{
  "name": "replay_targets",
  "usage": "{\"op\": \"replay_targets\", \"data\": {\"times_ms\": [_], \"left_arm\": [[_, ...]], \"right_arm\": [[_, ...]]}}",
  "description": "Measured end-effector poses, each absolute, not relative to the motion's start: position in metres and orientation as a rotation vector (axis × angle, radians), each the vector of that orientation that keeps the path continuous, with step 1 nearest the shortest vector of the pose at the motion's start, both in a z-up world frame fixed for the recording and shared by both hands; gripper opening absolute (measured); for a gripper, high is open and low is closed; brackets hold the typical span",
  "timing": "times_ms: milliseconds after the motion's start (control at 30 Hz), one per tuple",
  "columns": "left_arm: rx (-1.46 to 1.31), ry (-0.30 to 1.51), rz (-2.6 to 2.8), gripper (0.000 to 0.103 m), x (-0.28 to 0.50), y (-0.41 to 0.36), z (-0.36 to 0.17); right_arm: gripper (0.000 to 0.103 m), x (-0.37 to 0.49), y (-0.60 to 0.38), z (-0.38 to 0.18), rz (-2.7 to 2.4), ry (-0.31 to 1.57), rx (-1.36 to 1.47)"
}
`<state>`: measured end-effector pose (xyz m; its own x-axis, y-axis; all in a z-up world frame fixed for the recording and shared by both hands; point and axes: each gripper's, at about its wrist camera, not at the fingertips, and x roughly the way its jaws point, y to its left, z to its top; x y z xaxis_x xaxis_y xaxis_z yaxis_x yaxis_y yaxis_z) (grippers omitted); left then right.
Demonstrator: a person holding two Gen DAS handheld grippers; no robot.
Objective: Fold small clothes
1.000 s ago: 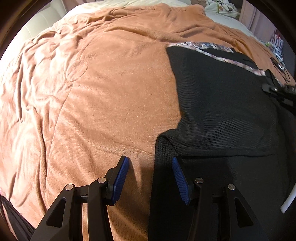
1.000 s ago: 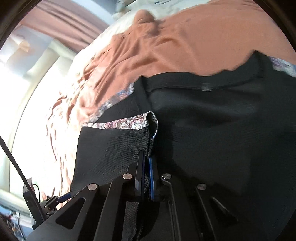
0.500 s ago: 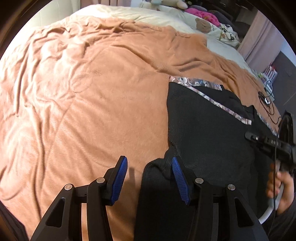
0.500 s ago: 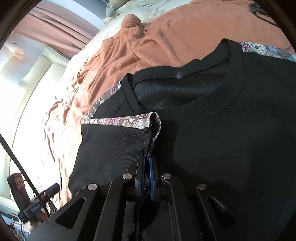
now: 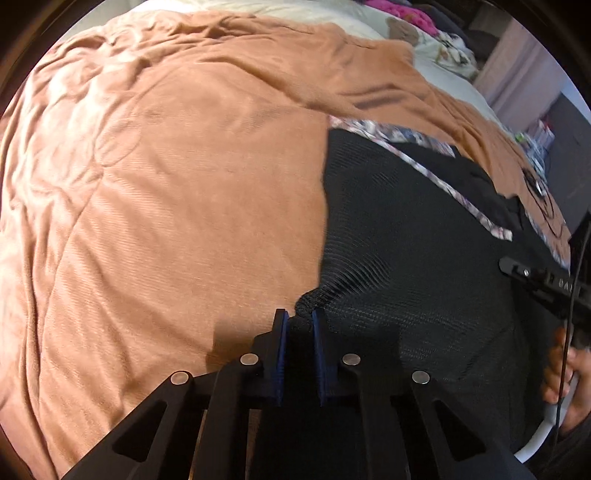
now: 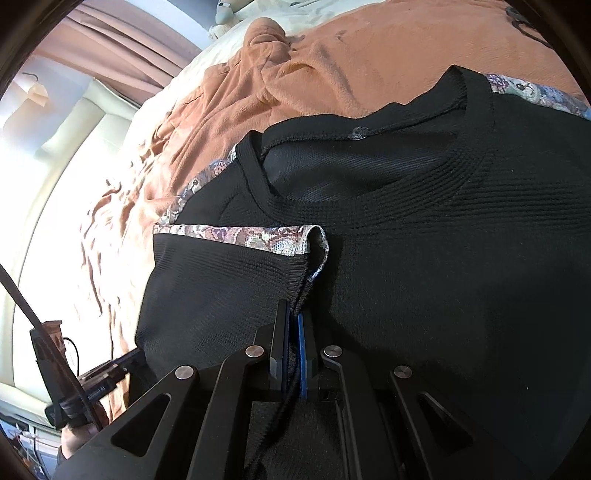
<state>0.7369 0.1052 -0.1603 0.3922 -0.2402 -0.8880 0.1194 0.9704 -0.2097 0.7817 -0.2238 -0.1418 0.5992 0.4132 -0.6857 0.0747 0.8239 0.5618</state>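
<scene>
A black knit top [image 5: 406, 229] with floral trim lies on an orange blanket [image 5: 184, 184]. At its near left corner my left gripper [image 5: 298, 317] is closing, with a bunched black fold between the blue pads, which press on it. In the right wrist view the same top [image 6: 461, 277] shows its round neckline. A side is folded over so the floral trim [image 6: 258, 238] runs across the top. My right gripper [image 6: 293, 314] is shut on that folded edge just below the trim's corner. A hand [image 5: 561, 365] holds the right gripper's body at the right edge of the left wrist view.
The orange blanket [image 6: 369, 55] covers a bed with a cream sheet and soft toys [image 5: 402, 29] at its far end. A black cable [image 5: 539, 188] lies on the blanket beyond the top. A cream padded headboard [image 6: 99, 122] and pink curtain [image 6: 122, 55] stand behind.
The left gripper's jaws have come together on the top's corner, from wide apart. The right gripper keeps its grip; the neckline has come further into its view.
</scene>
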Motion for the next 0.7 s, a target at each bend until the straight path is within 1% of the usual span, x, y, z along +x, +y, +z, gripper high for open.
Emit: {"op": "replay_targets", "data": {"times_ms": [133,200,300,367,433,467,500,533,567,600,667,700], "left_arm": [[-0.168,1.161,-0.198,0.013,0.737,0.111,-0.161],[-0.185,1.170,-0.188,0.016,0.735,0.113,-0.159],[-0.173,1.178,-0.156,0.027,0.729,0.117,-0.153],[-0.159,1.176,-0.132,0.037,0.723,0.121,-0.147],[-0.167,1.169,-0.117,0.040,0.716,0.124,-0.141],[-0.173,1.168,-0.112,0.041,0.715,0.125,-0.139],[-0.180,1.168,-0.108,0.041,0.713,0.125,-0.137],[-0.186,1.167,-0.106,0.044,0.709,0.124,-0.132],[-0.189,1.164,-0.106,0.047,0.707,0.123,-0.128],[-0.189,1.158,-0.107,0.049,0.705,0.121,-0.124],[-0.183,1.141,-0.112,0.056,0.697,0.115,-0.113],[-0.180,1.134,-0.115,0.058,0.694,0.112,-0.109]], "right_arm": [[0.000,0.782,-0.221,-0.138,0.176,0.891,0.561],[0.001,0.782,-0.216,-0.138,0.163,0.904,0.536],[0.001,0.781,-0.217,-0.139,0.167,0.938,0.535],[0.003,0.779,-0.219,-0.137,0.174,0.956,0.519],[0.007,0.774,-0.224,-0.133,0.161,0.970,0.494],[0.016,0.772,-0.227,-0.130,0.164,0.974,0.492],[0.037,0.769,-0.230,-0.128,0.173,0.976,0.490],[0.048,0.764,-0.234,-0.124,0.174,0.971,0.483],[0.063,0.758,-0.239,-0.118,0.175,0.952,0.479],[0.065,0.750,-0.245,-0.112,0.173,0.931,0.471],[0.065,0.738,-0.255,-0.103,0.195,0.919,0.469],[0.065,0.730,-0.260,-0.098,0.210,0.916,0.472]]}}
